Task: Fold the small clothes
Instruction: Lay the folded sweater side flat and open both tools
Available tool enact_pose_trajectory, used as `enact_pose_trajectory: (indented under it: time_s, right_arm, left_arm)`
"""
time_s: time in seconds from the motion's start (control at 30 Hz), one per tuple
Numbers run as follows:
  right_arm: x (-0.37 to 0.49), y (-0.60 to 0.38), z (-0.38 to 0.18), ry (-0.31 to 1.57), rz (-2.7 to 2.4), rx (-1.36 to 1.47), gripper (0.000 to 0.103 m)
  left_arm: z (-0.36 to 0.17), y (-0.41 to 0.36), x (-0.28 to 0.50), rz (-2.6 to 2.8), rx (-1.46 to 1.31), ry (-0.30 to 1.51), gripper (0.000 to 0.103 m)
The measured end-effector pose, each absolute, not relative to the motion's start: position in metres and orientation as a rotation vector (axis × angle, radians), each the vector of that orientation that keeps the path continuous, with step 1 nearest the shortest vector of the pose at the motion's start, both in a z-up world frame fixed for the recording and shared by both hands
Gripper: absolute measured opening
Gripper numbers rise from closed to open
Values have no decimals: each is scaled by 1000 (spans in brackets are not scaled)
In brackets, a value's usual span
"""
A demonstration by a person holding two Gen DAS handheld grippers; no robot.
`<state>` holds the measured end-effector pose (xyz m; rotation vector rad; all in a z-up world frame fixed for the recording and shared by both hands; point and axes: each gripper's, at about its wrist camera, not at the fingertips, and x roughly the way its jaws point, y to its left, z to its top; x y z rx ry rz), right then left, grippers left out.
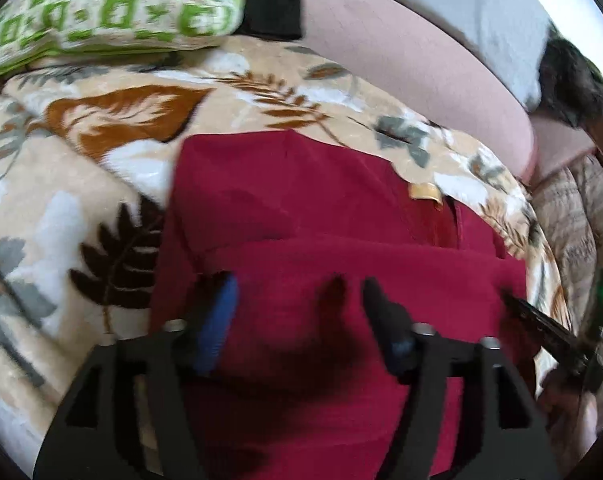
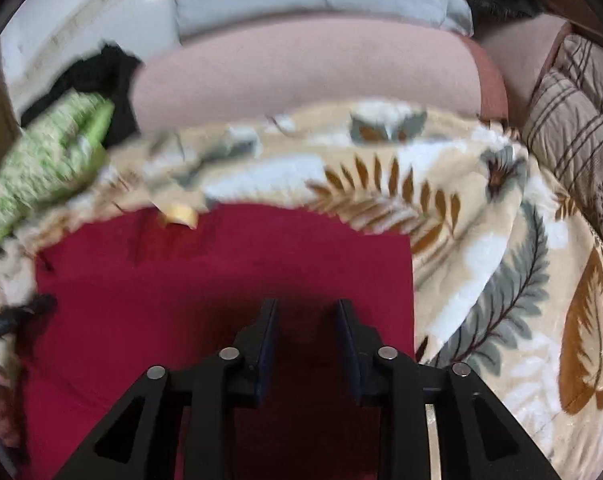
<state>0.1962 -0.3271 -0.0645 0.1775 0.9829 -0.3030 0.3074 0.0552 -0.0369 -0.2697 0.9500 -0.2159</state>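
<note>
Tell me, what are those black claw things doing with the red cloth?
A person is folding a red garment on a leaf-patterned blanket, using a gripper in each hand. The left gripper and the right gripper both hover over the cloth with their jaws open, holding nothing. One fold already lies across the garment, and its tan label shows. A green patterned pillow sits further back.

Left wrist cam: looks forward-down along left gripper (image 1: pixel 297 292) fingers, close over red garment (image 1: pixel 321 216) on leaf-print blanket (image 1: pixel 101 152). Right wrist cam: same forward-down aim along right gripper (image 2: pixel 307 316), close above garment (image 2: pixel 221 272). Shared: garment, blanket (image 2: pixel 481 240), green patterned pillow (image 1: pixel 101 8) (image 2: pixel 49 160), pink cushion (image 1: pixel 401 52) (image 2: pixel 301 68).
</note>
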Motion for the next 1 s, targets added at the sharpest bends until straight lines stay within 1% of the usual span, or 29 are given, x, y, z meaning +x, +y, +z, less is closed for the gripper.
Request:
enact_pose_trajectory:
  time_s: [0.1,0.17,0.23,0.3,0.37,0.47,0.53,0.7,0.83,1.0]
  right_arm:
    - [187,-333,-51,956,-301,206,38]
    - [172,-329,-23,888,-296,214,38]
    - [149,-321,2,813,-261,214,41]
    - [122,-314,15,808,-257,201,44]
    - [99,-311,18,841,-242,218,45]
    - [47,-314,13,911,-201,303,45]
    - [7,-311,4,942,-159,339,46]
    - [-84,-296,-35,1043,-87,413,46]
    - [-120,-282,-48,1041,-39,471,46]
    - [-113,-258,-52,1085,48,471,46]
  left_arm:
    - [-29,47,301,-200,-215,931,73]
    - [-20,50,291,-207,-253,928,73]
    - [-7,56,274,-212,-290,913,73]
    - [10,61,248,-222,-305,890,74]
    - [23,65,217,-241,-287,863,74]
    - [30,76,163,-243,-240,843,74]
    - [26,87,132,-241,-260,848,74]
    - [-6,120,49,-181,-385,930,73]
    - [-29,121,8,-144,-408,1006,73]
    - [-41,124,3,-123,-429,1043,73]
